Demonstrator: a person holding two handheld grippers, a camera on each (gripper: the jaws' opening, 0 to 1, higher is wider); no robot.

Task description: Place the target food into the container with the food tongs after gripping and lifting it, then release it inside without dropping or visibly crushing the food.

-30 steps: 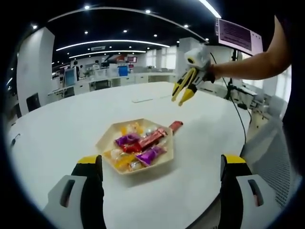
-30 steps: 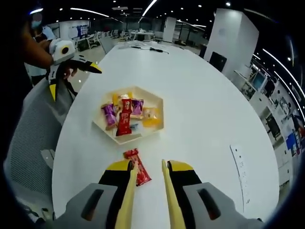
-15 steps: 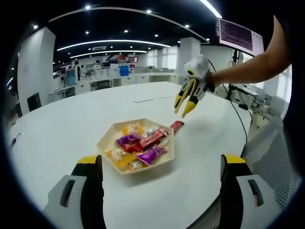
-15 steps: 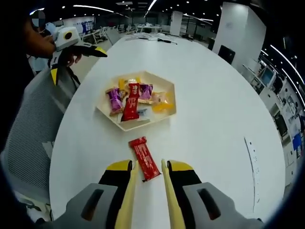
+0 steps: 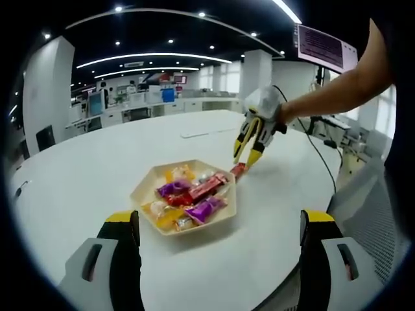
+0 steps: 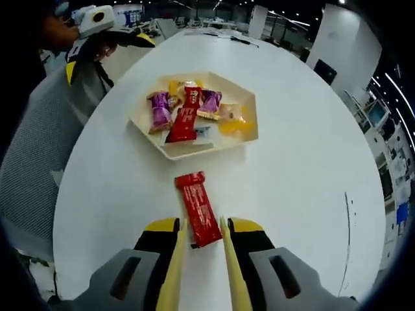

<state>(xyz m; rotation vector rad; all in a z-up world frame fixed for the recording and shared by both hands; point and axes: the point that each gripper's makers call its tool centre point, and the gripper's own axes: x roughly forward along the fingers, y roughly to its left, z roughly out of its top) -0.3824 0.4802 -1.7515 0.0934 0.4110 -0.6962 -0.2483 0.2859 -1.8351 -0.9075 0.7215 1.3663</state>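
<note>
White round counter (image 6: 305, 168) in an office holds a tray (image 6: 249, 129) of sweets; just beside it lies a red bar (image 6: 200, 208), light and crushable, best pinched across its sides, its near end between the right claw's (image 6: 199, 243) narrowly parted tongs.

right gripper (image 6: 199, 256): jaws narrow, near parallel, slim gap between them, pointing forward and down
left gripper (image 5: 220, 223): jaws spread wide apart, nothing between them, held level
right arm (image 5: 331, 91): bare forearm extended, reaching out
</note>
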